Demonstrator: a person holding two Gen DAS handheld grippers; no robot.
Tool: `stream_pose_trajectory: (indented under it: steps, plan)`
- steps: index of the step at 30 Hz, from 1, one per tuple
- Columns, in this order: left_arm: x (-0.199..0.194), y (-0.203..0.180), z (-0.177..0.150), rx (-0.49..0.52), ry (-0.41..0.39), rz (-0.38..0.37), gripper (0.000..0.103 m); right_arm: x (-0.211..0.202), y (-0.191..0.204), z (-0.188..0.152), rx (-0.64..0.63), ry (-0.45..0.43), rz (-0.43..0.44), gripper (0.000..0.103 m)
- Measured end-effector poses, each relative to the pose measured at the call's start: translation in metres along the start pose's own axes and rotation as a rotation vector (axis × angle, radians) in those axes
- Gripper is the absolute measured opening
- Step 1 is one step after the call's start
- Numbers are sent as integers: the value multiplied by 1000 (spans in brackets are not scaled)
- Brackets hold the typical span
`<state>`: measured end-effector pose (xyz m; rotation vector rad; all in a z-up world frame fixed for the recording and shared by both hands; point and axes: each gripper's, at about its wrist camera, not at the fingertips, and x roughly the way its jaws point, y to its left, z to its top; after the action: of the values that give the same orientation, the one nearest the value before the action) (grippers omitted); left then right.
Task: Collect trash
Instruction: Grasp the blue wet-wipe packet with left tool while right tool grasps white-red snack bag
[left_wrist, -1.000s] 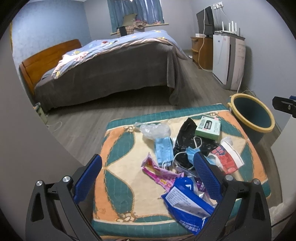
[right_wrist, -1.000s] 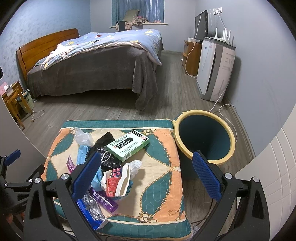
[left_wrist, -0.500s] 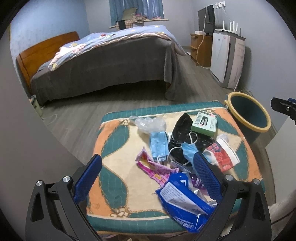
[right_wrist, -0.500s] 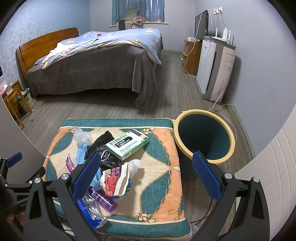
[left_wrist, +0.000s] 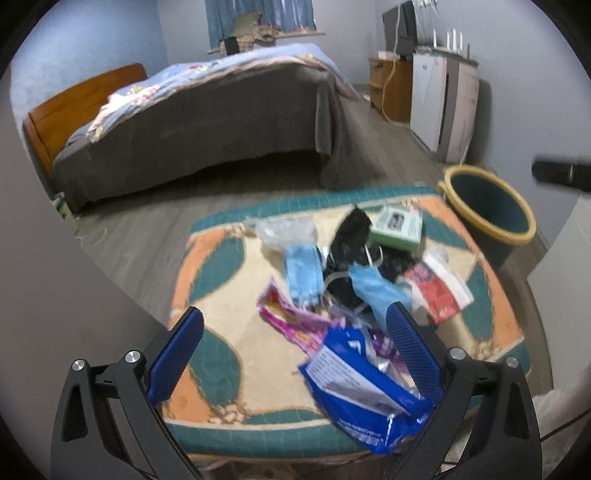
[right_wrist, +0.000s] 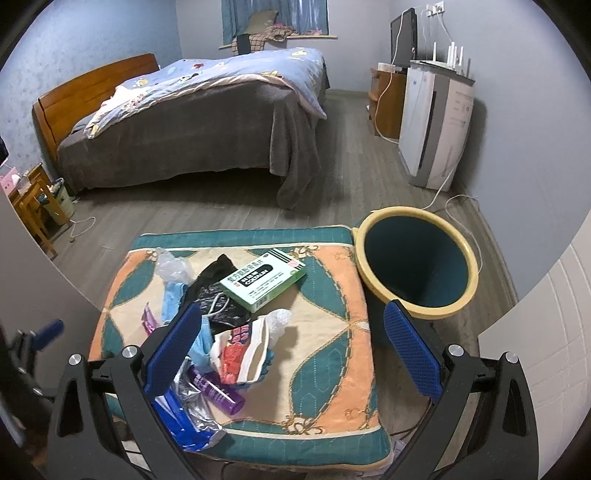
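A pile of trash lies on a patterned cushion (left_wrist: 221, 302) (right_wrist: 332, 354): a green box (left_wrist: 397, 229) (right_wrist: 264, 281), a black bag (left_wrist: 351, 236) (right_wrist: 210, 284), blue face masks (left_wrist: 303, 275), a clear bag (left_wrist: 282, 230) (right_wrist: 173, 267), a pink wrapper (left_wrist: 291, 323), a blue packet (left_wrist: 365, 395), a red and white packet (left_wrist: 436, 295) (right_wrist: 240, 354) and a purple tube (right_wrist: 216, 386). A teal bin with a yellow rim (left_wrist: 487, 212) (right_wrist: 417, 271) stands right of the cushion. My left gripper (left_wrist: 295, 354) is open and empty over the cushion's near edge. My right gripper (right_wrist: 295, 347) is open and empty above the cushion.
A bed (right_wrist: 192, 122) with a grey cover stands behind the cushion across a wood floor. A white air purifier (right_wrist: 436, 122) and a wooden cabinet (right_wrist: 388, 99) line the right wall, with a cable on the floor near the bin. A small wooden table (right_wrist: 33, 206) is at the left.
The left gripper's view has shifted left and closer, so the trash pile and bin sit further right. The right gripper has barely moved. Both stay open.
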<state>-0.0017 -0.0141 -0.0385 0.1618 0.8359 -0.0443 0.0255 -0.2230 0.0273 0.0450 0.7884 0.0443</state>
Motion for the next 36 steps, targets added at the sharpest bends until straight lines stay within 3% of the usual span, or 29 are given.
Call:
stream_pose_trajectory:
  steps: [9,12,16,20,22,27,29,31,33,36]
  plan:
    - [57,-48,-46,21,201,-19,95,6,2,-2,-25,30,9,97]
    - [72,-50,-55,15,261,-10,93,14,0,-4,-16,56,22,97]
    - [82,-40,-57,-15,299,-13,77,42,4,-7,-2,136,33,97]
    - [87,-27,-59,-42,322,-5,74,79,17,-19,12,230,50,96]
    - [86,-20,-58,-40,320,-2,73,95,24,-27,4,278,61,84]
    - [89,-5,-55,-40,318,-13,66,129,35,-46,4,404,127,64]
    - [88,-3,-52,-38,317,-14,62,137,37,-51,14,442,152,47]
    - [86,-1,-50,-35,307,-23,60,141,37,-54,16,469,161,18]
    - [82,2,-47,-21,289,-16,59,138,37,-54,23,464,154,7]
    - [72,8,-43,-38,254,-34,57,126,32,-45,47,420,164,1]
